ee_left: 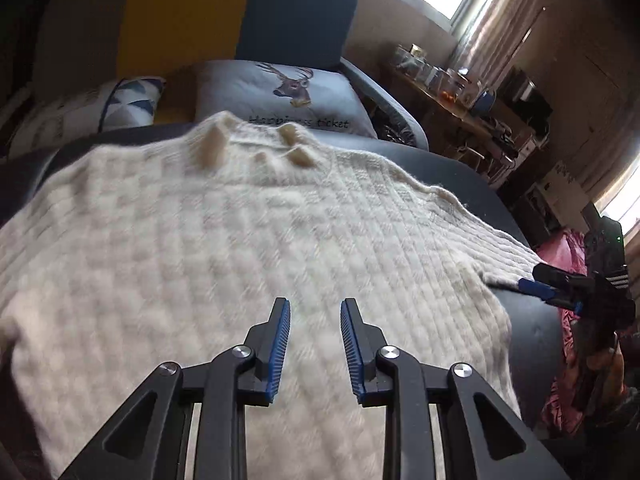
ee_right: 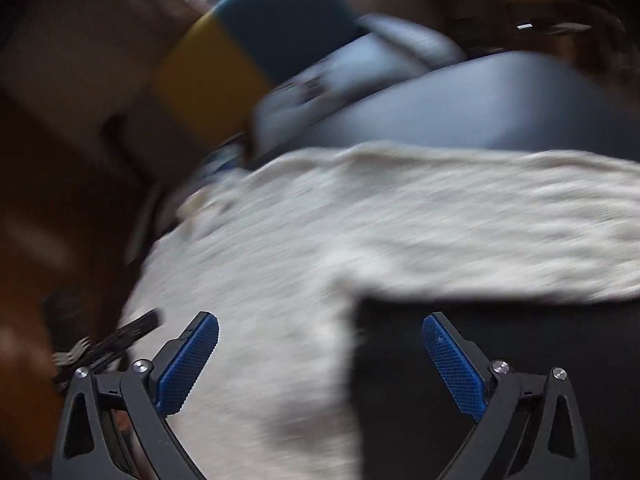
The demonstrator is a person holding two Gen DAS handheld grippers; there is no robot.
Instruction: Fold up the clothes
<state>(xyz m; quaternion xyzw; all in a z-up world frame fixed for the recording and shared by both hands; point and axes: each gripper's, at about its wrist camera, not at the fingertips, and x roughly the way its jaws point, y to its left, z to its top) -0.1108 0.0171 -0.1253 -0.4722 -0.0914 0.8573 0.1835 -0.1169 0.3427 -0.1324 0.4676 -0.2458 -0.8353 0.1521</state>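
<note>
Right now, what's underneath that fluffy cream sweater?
The cream sweater lies spread over a dark blue sofa seat, visible around its edges. Whatever sits directly beneath the knit is covered and cannot be seen.

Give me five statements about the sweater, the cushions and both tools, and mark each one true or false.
1. The cream knit sweater lies spread flat on the dark sofa seat. True.
2. The left tool is clamped on the sweater's hem. False: its fingers stand apart above the knit and hold nothing.
3. A cushion with a deer head print rests behind the sweater's collar. True.
4. The right tool is shut. False: its blue pads are spread wide, over the sweater's edge and the dark seat.
5. The sweater is folded in half. False: the body and one sleeve lie spread out.
</note>
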